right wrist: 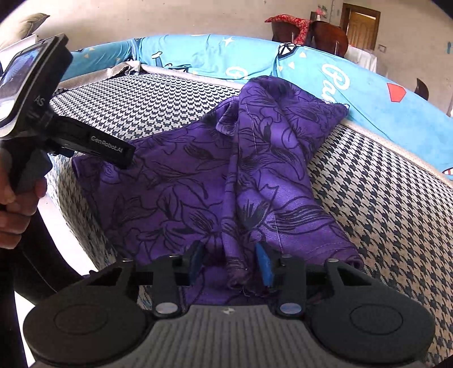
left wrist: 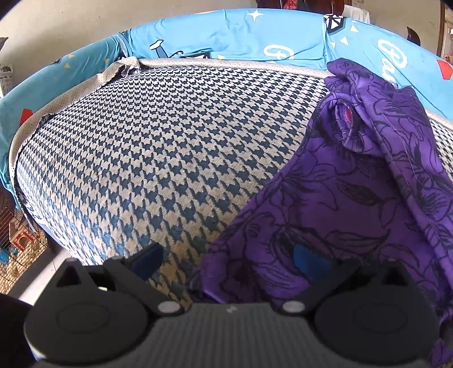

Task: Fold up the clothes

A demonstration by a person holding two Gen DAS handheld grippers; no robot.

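A purple garment with dark flower outlines lies crumpled on a houndstooth-covered seat. Its far end is bunched up against the blue cushion. In the right wrist view my right gripper stands open at the garment's near hem, with a raised fold of the cloth between its blue pads, untouched. My left gripper is held by a person's hand, and its tip is at the garment's left corner. In the left wrist view the left gripper is wide open, its right finger over the purple garment and its left over the bare seat.
Blue printed cushions line the back and left side of the seat. Behind them are wooden chairs with a red cloth, and a door. A wire cage stands on the floor left of the seat's front edge.
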